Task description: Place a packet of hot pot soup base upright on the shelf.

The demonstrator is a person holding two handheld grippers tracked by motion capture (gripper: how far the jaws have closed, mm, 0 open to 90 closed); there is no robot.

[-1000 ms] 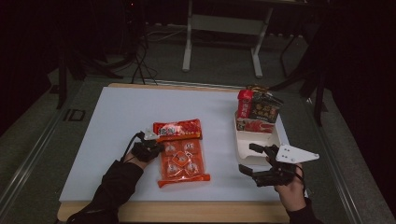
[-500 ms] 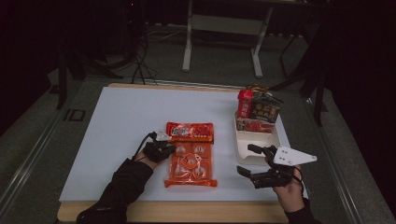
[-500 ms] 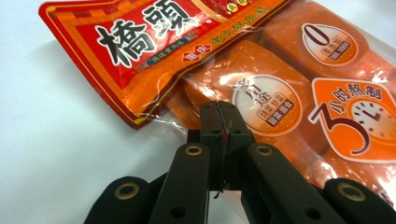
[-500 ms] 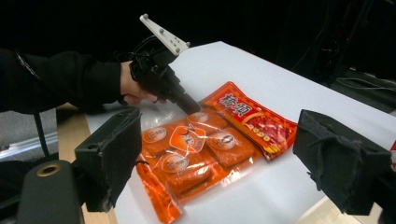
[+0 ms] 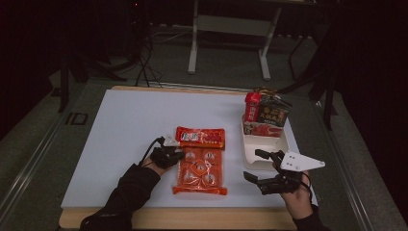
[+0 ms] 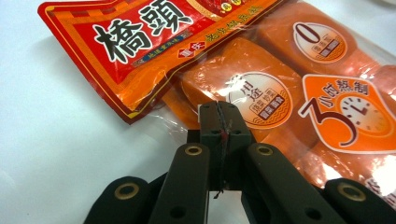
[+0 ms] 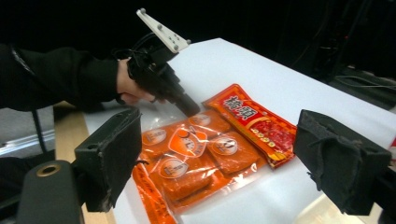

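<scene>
One flat orange-and-red plastic food packet [image 5: 199, 161] is seen lying on the white desk [image 5: 125, 125], low in the centre of the high view. Through its clear lower part four orange blocks can be counted in that view, set two by two around a printed orange badge; its upper end is a red band with large white characters. One left gripper [image 5: 168, 155] is held at the packet's left edge, and in the left gripper view its two black jaws are seen pressed together on the clear plastic rim of the packet [image 6: 261, 93], just below the red band. One right gripper [image 5: 262, 168] is held at the lower right of the high view, well apart from the packet, with its two jaws spread wide and nothing between them. One white rectangular tray [image 5: 283, 144] is seen at the right of the desk, just above the right gripper; several upright snack packs [image 5: 267, 113], red and dark, are stood at its far end, their exact number not being tellable.
</scene>
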